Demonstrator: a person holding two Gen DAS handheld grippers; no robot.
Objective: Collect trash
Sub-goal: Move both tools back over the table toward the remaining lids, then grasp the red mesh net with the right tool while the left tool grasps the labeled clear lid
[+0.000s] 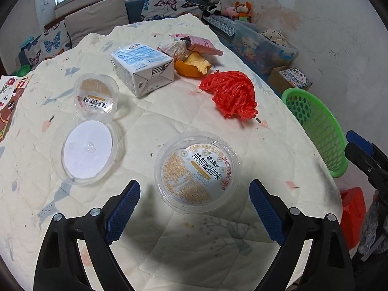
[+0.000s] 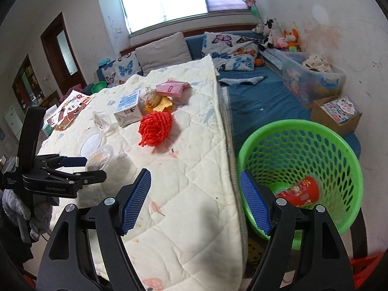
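**Two open grippers above a littered tabletop**

The left gripper (image 1: 194, 208) hangs over the quilted tabletop (image 1: 169, 126) with its jaws spread wide and nothing between its blue pads; the jaws have lately widened. Just beyond its fingertips lies a clear plastic cup (image 1: 197, 169) with a printed label. Left of the cup rests an open clear lid (image 1: 86, 150), and behind that a second small cup (image 1: 97, 94). Farther from the cup lie a red foam net (image 1: 230, 94), a milk carton (image 1: 143, 68), an orange peel (image 1: 194, 66) and a pink packet (image 1: 203, 44). The right gripper (image 2: 195, 201), also open and empty, straddles the tabletop's edge. Right of that edge stands the green basket (image 2: 303, 131), holding a red paper cup (image 2: 300, 191).
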